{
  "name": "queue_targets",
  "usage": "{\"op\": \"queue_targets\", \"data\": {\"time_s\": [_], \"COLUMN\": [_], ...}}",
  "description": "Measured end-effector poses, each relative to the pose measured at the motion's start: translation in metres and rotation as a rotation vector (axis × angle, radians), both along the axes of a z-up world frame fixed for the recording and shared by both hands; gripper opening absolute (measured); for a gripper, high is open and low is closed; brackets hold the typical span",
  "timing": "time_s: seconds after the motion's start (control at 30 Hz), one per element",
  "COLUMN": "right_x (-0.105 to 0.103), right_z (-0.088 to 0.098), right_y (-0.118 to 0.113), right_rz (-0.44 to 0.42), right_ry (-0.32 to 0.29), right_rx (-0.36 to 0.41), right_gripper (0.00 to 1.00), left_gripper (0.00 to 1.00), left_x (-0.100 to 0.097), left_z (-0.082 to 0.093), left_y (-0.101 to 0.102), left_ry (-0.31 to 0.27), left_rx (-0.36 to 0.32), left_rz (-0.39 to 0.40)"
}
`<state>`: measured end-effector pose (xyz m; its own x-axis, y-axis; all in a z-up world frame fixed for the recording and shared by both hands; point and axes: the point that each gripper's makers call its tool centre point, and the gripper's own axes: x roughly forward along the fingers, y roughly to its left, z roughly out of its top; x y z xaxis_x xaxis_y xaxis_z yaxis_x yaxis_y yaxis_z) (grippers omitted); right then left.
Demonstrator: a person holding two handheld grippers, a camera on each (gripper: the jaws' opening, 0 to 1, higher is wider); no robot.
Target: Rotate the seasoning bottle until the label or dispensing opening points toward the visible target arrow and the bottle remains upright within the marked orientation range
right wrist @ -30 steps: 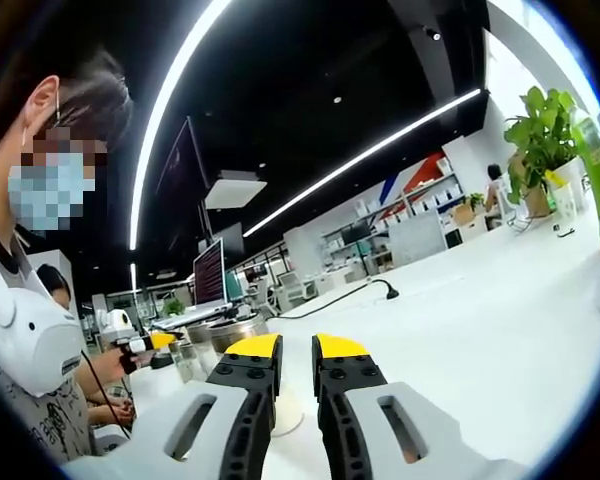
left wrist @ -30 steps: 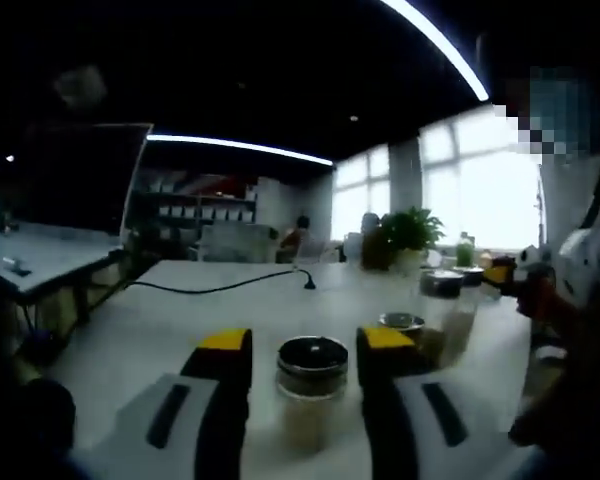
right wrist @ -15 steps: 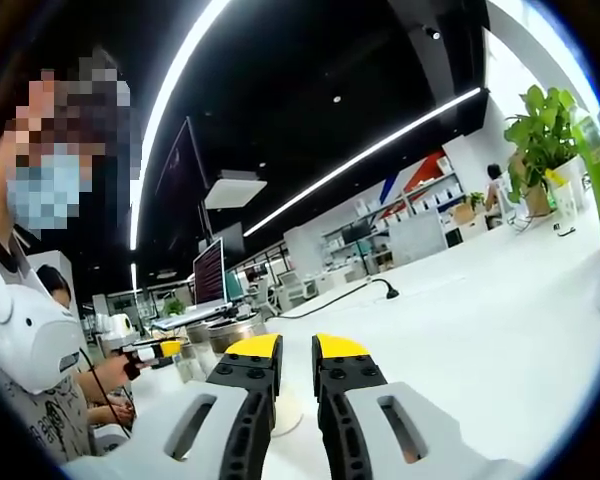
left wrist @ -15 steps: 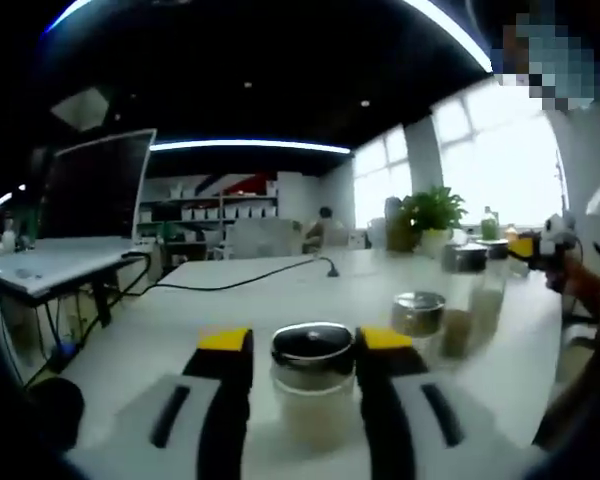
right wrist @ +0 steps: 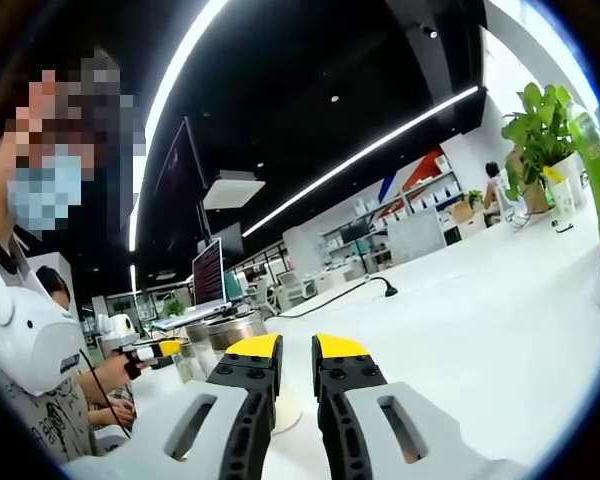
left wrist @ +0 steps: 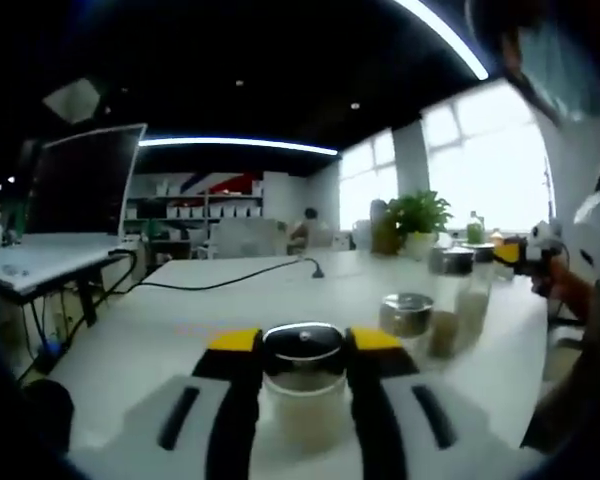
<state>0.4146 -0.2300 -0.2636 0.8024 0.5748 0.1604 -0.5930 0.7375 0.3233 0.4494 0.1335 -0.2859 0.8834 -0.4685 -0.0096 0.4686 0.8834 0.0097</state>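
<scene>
The clear glass seasoning bottle with a shiny black-and-silver lid (left wrist: 303, 385) stands upright on the long white table (left wrist: 180, 320), clamped between the yellow-tipped jaws of the left gripper (left wrist: 302, 345), which press against its sides just below the lid. Behind it to the right, two similar clear jars with metal lids (left wrist: 408, 322) stand near each other. The right gripper (right wrist: 295, 352) hovers above the tabletop, its jaws nearly together and holding nothing.
</scene>
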Motion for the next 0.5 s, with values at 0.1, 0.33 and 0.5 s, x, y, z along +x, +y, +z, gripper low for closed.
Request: {"op": "queue_targets", "data": {"time_s": [0.1,0.33,0.5], "right_x": [-0.0001,0.0002,0.0000], "right_z": [0.0001,-0.0005,0.0001], "right_y": [-0.0001,0.0016,0.0031], "right_rz": [0.001,0.003,0.008], "right_ry": [0.000,0.002,0.002], "right_rx": [0.001,0.004,0.003], "right_gripper": [0.10,0.10,0.10], "left_gripper": [0.34,0.34,0.34], "left_x": [-0.0001,-0.0005,-0.0010], "left_z": [0.0000,-0.0010,-0.0014], "left_y": [-0.0007,-0.0031,-0.0035], "left_ry": [0.014,0.023,0.030], "left_rx": [0.000,-0.012,-0.035], "left_rz": [-0.030,-0.091,-0.140]}}
